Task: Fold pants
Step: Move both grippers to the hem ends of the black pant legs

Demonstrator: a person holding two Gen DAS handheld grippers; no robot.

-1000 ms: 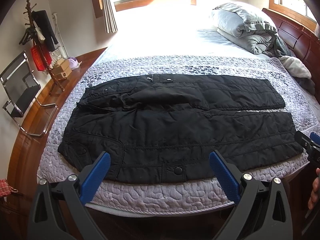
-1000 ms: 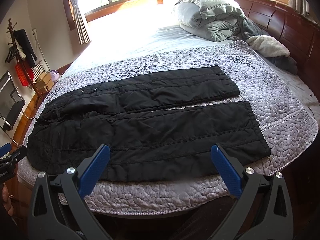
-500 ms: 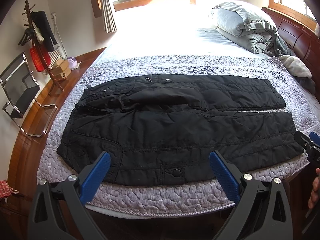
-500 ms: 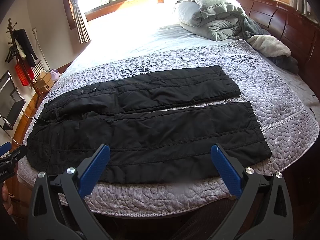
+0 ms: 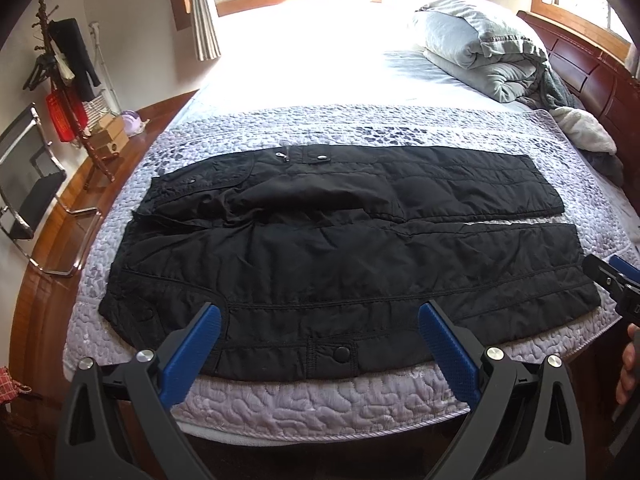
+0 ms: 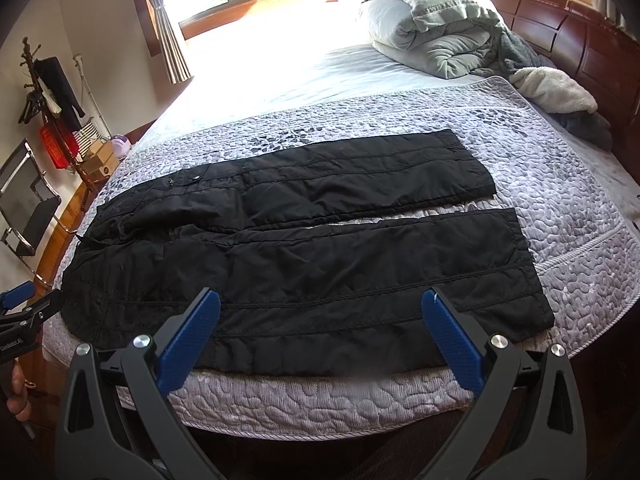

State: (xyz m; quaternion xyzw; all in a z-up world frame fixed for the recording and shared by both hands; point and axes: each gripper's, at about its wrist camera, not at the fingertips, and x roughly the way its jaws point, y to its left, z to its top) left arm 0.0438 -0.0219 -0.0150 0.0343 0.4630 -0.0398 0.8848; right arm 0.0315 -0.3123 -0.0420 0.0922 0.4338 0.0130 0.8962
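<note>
Black padded pants (image 5: 344,248) lie flat across a grey quilted bed cover (image 5: 320,396), waist to the left and both legs side by side to the right; they also show in the right wrist view (image 6: 304,256). My left gripper (image 5: 320,344) is open and empty, hovering over the near edge by the waist and a snap button (image 5: 341,354). My right gripper (image 6: 320,340) is open and empty over the near leg's lower edge. Each gripper shows at the edge of the other's view: the right one (image 5: 616,284), the left one (image 6: 24,308).
A rolled grey duvet (image 5: 476,48) and a dark wooden headboard (image 6: 592,40) are at the far right. A coat stand (image 5: 68,80), boxes and a metal chair (image 5: 24,184) stand on the wooden floor to the left. Windows are behind the bed.
Both grippers have drifted slightly toward the pants; the near hem sits a little higher between the fingers. The pants have not moved.
</note>
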